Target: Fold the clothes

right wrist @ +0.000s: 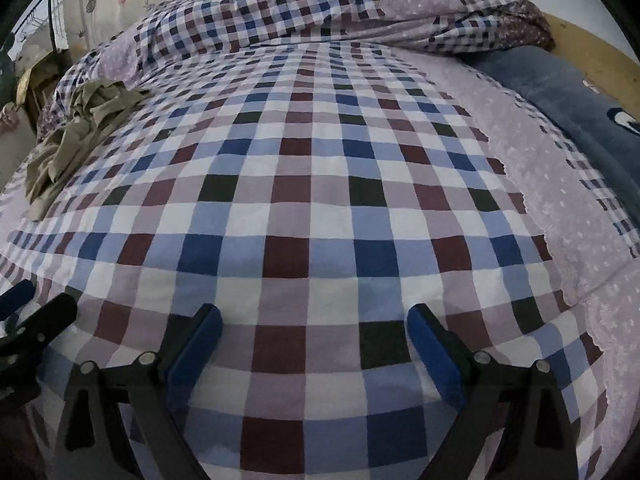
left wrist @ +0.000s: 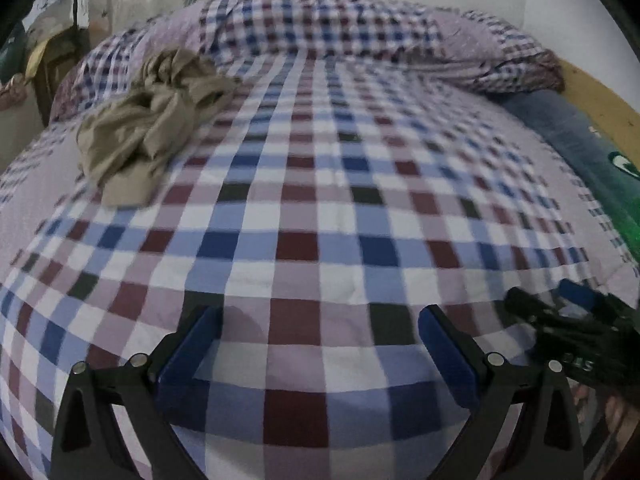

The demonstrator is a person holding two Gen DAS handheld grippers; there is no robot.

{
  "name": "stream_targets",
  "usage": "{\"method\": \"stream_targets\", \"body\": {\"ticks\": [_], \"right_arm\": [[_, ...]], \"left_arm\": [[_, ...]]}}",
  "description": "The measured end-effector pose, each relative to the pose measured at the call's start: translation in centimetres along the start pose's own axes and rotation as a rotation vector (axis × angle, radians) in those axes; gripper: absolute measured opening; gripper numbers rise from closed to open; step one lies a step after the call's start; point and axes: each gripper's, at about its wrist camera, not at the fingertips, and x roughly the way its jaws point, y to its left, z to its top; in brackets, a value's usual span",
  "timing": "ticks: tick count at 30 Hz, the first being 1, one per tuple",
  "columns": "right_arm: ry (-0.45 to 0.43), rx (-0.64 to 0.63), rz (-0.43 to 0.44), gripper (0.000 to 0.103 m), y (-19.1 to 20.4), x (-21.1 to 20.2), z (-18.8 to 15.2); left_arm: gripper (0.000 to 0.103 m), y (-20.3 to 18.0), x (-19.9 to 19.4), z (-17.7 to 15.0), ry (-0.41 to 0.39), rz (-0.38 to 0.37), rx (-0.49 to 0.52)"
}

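Khaki-olive garment (left wrist: 148, 120) sits in a crumpled heap near the far left edge of the bed (left wrist: 320, 208), just in front of the rolled quilt (left wrist: 320, 24) along the far edge. Not folded as it lies: bunched, twisted, one loose flap trailing toward the near side. Thin, limp fabric with soft deep creases, so likely slippery and prone to sagging when lifted.

Left claw (left wrist: 318, 340) has its fingers spread wide, nothing between them, and hovers over the near edge of the bed. Right claw (right wrist: 314, 336) is the same: fingers apart, empty, over the near edge just beside the left one. Both are well apart from the garment.

Judgement on step: the heap is waiting to be fetched and spread flat, so this reads as an approach or reach phase. Next move calls for reaching to the far left, pinching a single layer at a hem or corner with each claw, then pulling the cloth out over the open middle of the bed to flatten it. Hard to pick out seams or sleeves in the tangle.

Bed cover is flat woven cotton, checked in maroon, navy, pale blue and white, with a lilac dotted border (right wrist: 552, 184) at the right edge. Blue plush blanket (right wrist: 560, 92) lies beyond it at the far right corner
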Motion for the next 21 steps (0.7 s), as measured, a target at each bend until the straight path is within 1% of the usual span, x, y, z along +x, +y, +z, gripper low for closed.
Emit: {"method": "stream_targets", "body": {"ticks": [6, 21], "right_arm": [[0.003, 0.004, -0.013, 0.1, -0.1, 0.3, -0.3], [0.011, 0.009, -0.017, 0.101, 0.3, 0.1, -0.4]], "left_arm": [[0.103, -0.4, 1.7, -0.4, 0.049, 0.045, 0.016], [0.103, -0.5, 2.6, 0.1, 0.069, 0.053, 0.044]]}}
